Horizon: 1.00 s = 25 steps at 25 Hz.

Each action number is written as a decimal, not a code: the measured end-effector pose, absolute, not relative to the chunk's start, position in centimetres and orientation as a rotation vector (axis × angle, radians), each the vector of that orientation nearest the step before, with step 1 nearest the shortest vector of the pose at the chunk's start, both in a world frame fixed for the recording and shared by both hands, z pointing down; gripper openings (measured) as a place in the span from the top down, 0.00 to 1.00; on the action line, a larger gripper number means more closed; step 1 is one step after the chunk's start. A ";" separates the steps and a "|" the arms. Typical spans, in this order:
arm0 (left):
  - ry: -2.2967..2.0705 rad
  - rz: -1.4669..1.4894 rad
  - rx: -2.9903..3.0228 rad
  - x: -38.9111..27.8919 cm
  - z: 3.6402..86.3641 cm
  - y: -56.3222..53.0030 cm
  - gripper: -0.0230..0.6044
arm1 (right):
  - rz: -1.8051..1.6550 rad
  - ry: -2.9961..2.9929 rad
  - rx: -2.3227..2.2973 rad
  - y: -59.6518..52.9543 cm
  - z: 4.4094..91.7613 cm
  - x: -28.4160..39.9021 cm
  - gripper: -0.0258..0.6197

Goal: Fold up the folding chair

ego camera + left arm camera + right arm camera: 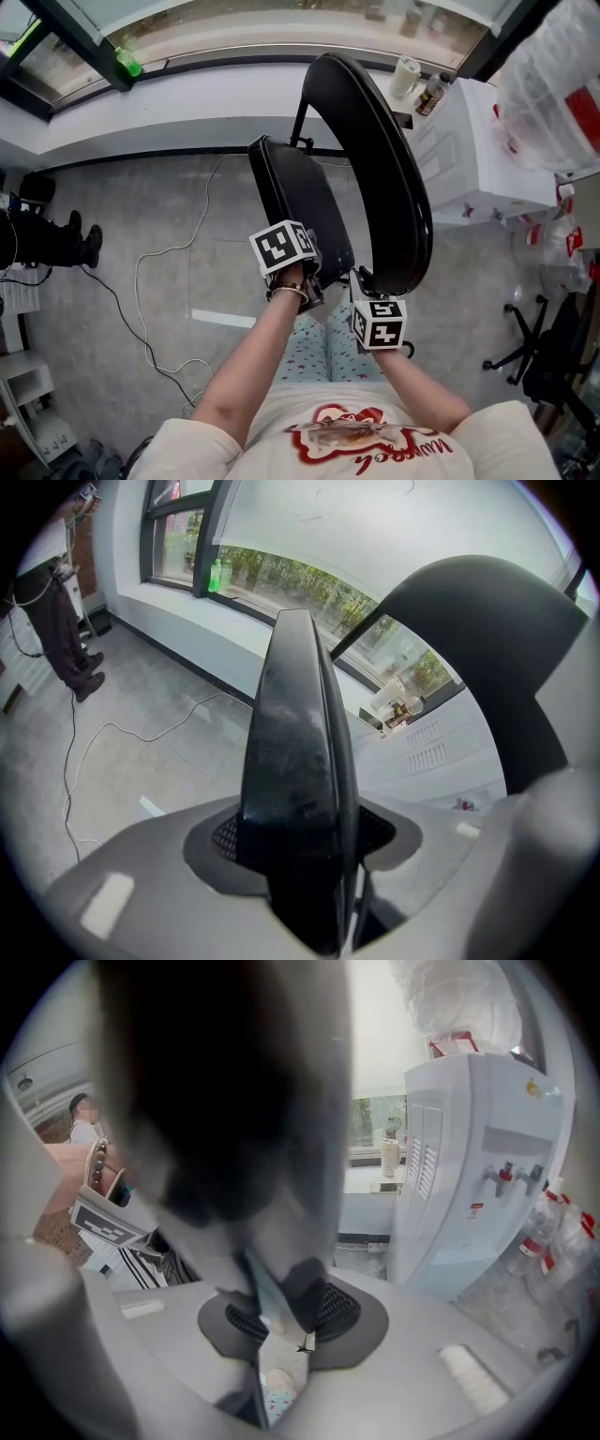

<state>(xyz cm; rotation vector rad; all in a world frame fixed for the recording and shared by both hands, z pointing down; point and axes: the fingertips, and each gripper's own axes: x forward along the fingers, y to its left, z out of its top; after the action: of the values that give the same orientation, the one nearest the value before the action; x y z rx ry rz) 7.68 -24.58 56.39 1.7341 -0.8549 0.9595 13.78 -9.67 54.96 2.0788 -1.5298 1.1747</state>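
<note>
Two grippers, both clamped on the folding chair [375, 159] at frame centre. Left gripper [311, 281] is clenched on the near edge of the seat [300, 202], which stands tipped up, edge-on to its camera. Right gripper [366, 286] pinches the lower rim of the backrest [389, 178], just right of the seat. Cable [150, 272] loops over the floor at left. Water dispenser [478, 141] sits close on the chair's right, with a jug [553, 84] on top, contents unreadable. Green bottle [127, 64] is on the sill, upper left.
</note>
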 end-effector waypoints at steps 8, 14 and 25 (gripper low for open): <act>-0.815 0.925 1.742 10.9 54.6 -23.6 0.61 | 1.122 -1.563 2.024 -9.8 54.2 13.5 0.83; -0.834 0.912 1.756 10.5 54.7 -23.8 0.62 | 1.095 -1.684 1.901 -10.1 54.1 12.4 0.80; -0.795 0.907 1.758 10.1 54.8 -23.9 0.63 | 0.945 -1.965 1.855 -11.6 45.4 12.4 0.44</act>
<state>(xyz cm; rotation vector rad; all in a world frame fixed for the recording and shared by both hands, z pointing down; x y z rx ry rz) 10.06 -23.86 54.85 1.7582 -0.7954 0.9074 12.38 -11.55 45.40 1.8552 -1.9651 0.9447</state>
